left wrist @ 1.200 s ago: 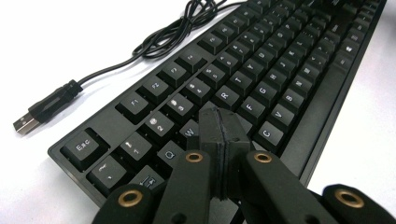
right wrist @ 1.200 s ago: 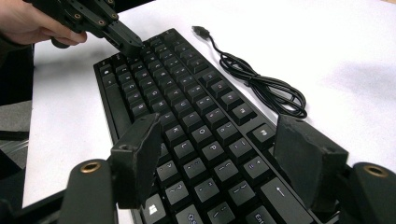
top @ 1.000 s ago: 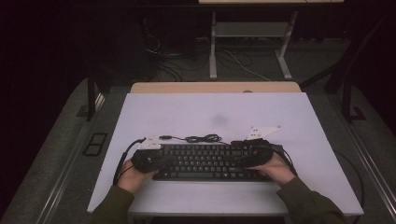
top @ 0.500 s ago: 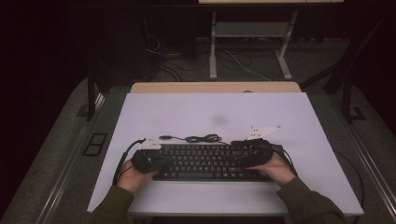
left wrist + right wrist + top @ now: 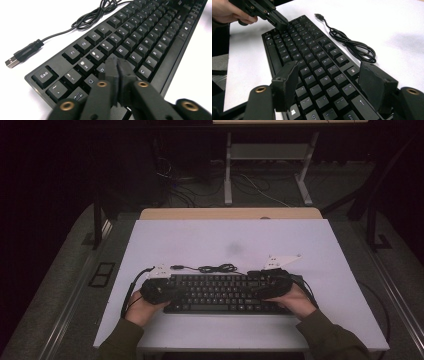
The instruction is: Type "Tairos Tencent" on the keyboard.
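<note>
Currently a black keyboard (image 5: 222, 293) lies flat near the front edge of the white table (image 5: 200, 245), its loose cable (image 5: 216, 268) coiled just behind it and the plug (image 5: 22, 53) unconnected. Left gripper (image 5: 117, 65): jaws nearly pressed together, having just parted a little, nothing between them, tips over the W and E keys at the keyboard's left end. Right gripper (image 5: 328, 75): jaws spread wide, nothing pinched, poised above the keys at the right end. Each hand (image 5: 141, 309) grips its tool.

Olive sleeves (image 5: 330, 335); black grippers with brass-ringed screws (image 5: 102, 84) and black cables (image 5: 131, 292).
</note>
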{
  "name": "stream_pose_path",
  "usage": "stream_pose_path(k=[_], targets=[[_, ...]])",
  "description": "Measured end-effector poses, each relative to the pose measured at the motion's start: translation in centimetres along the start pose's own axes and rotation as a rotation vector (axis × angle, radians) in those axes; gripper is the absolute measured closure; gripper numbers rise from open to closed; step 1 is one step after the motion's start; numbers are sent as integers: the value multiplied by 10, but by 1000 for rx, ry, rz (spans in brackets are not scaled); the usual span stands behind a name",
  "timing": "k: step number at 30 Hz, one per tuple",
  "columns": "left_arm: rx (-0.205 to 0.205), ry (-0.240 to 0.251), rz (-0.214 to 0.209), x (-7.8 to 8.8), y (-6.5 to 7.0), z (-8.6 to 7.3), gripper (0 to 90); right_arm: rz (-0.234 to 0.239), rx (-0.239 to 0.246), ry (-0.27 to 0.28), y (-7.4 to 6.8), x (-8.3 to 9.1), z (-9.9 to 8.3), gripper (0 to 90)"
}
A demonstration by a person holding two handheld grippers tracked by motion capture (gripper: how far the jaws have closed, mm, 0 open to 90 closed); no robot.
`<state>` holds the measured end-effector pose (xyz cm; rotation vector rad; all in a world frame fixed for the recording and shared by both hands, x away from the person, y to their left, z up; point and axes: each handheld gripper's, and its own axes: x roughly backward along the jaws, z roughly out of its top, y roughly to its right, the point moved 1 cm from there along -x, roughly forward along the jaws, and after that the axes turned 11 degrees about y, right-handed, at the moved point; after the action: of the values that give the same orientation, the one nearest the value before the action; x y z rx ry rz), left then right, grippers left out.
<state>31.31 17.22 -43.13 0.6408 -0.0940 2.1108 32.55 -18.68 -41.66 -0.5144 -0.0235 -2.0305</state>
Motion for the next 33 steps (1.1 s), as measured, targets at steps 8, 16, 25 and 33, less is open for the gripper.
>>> stream_pose_path(k=[8,16,25,33], targets=[[11,27,-25,-2,5,2,552,2,-1,-9,0,0,0,350],[-4,56,-1,-6,7,3,254,11,-6,-20,0,-2,-1,399],[-8,64,13,-10,9,3,59,9,-4,-28,-1,-3,1,591],[-18,75,25,-12,9,2,0,-6,1,-41,1,-6,7,886]])
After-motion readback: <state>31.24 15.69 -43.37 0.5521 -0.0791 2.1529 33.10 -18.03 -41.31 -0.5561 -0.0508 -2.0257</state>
